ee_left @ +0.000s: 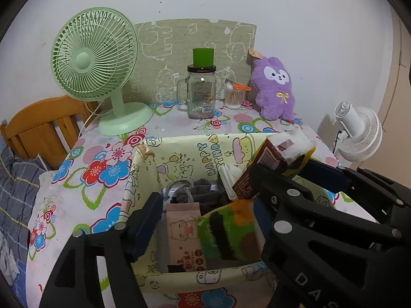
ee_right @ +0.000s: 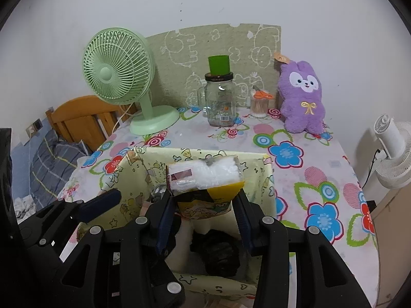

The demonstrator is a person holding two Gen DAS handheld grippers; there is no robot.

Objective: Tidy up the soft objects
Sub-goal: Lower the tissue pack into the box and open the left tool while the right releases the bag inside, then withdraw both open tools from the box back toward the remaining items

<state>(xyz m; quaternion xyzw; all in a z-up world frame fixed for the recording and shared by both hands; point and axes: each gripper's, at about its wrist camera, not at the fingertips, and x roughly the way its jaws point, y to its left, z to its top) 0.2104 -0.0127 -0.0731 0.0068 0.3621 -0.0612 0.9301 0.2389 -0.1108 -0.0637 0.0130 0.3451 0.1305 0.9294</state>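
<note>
Left tongs (ee_left: 205,220) spread wide over near part of fabric bin (ee_left: 143,169), nothing pressed between pads; green-and-orange tissue pack (ee_left: 231,231) lying loose just beyond, beside pink wipes pack (ee_left: 183,231) inside bin. Right tongs (ee_right: 205,220) clamped narrow on yellow tissue pack (ee_right: 205,179), held above bin's open mouth, clear plastic end pointing far. Dark cloth bundle (ee_right: 218,251) already at bin bottom, below held pack. Judged step: lowering held pack into bin. Best done by sinking straight down into free gap right of wipes pack, releasing only once pack rests, keeping both tongs apart since left one sits just beside. Bin walls soft and floppy; near and right rims likely to fold if brushed. Bench (ee_right: 321,169) open to right of bin. Farther off, well apart: glass jar (ee_right: 221,102), green fan (ee_right: 120,77) far left, purple plush (ee_right: 303,97) far right against wall.
</note>
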